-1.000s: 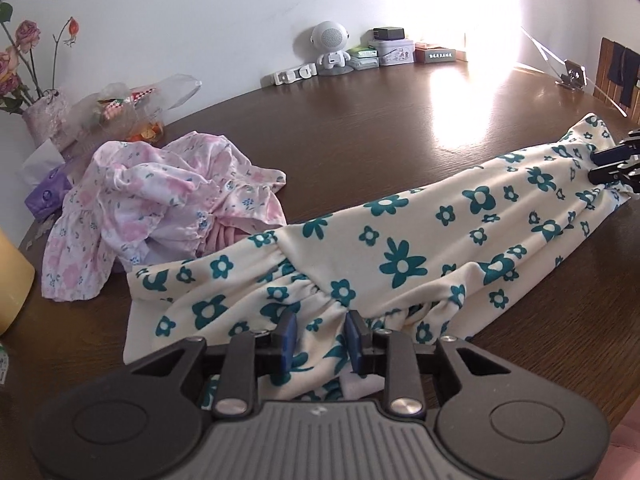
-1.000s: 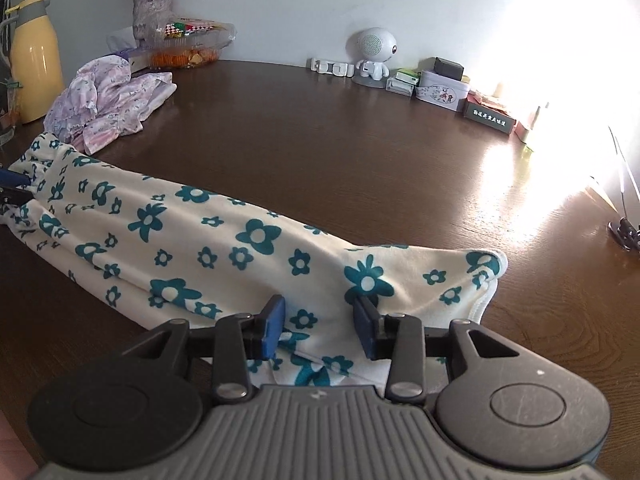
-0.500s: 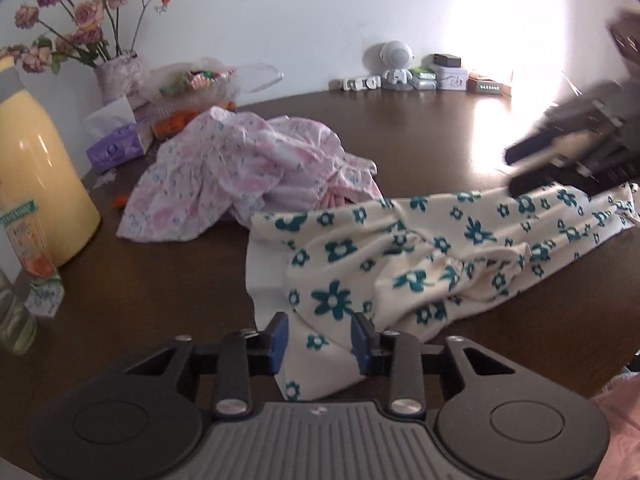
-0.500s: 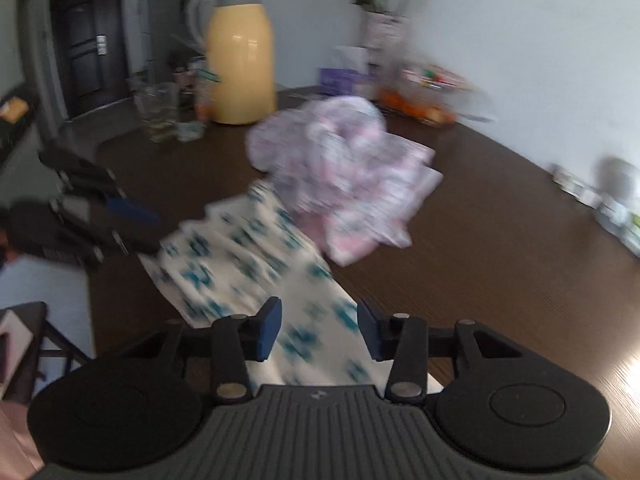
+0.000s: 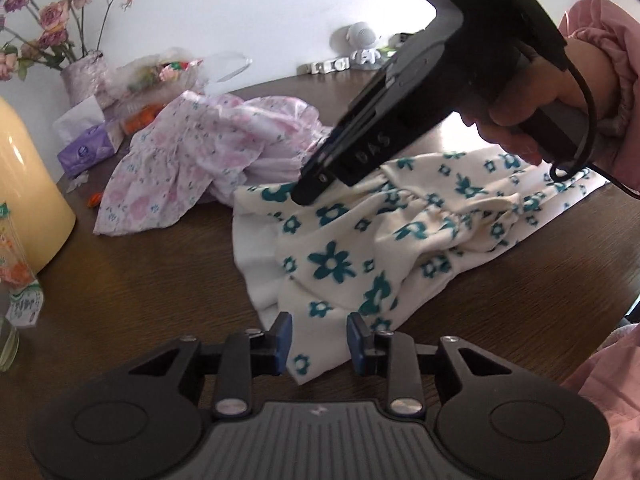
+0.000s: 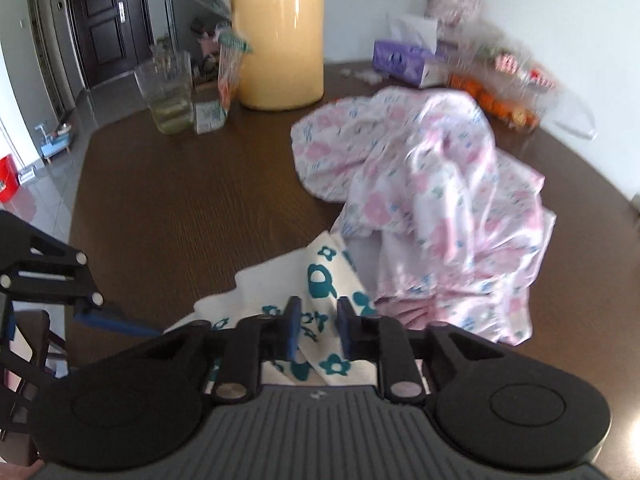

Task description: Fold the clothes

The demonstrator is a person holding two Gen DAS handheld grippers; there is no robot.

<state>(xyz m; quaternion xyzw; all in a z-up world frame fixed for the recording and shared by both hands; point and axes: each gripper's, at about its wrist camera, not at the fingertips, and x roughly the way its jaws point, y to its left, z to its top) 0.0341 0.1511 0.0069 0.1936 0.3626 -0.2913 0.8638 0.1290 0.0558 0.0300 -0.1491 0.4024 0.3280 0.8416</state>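
In the left wrist view, the cream dress with teal flowers [image 5: 384, 240] lies bunched on the dark wooden tabletop [image 5: 140, 280], its long axis running from the lower centre toward the right edge. The left tool [image 5: 318, 344] stands part open at the bottom, a corner of the dress between its pads without clear pressing. The right tool [image 5: 308, 196], held by a hand [image 5: 520, 116] in a pink sleeve, points down onto the dress's upper left end. A pink floral garment [image 5: 192, 160] lies heaped behind. In the right wrist view, the right tool [image 6: 318, 332] has just been closing, its jaws narrow with dress fabric [image 6: 320, 280] between them. A yellow jug [image 6: 280, 36] stands beyond, a dark door at upper left.
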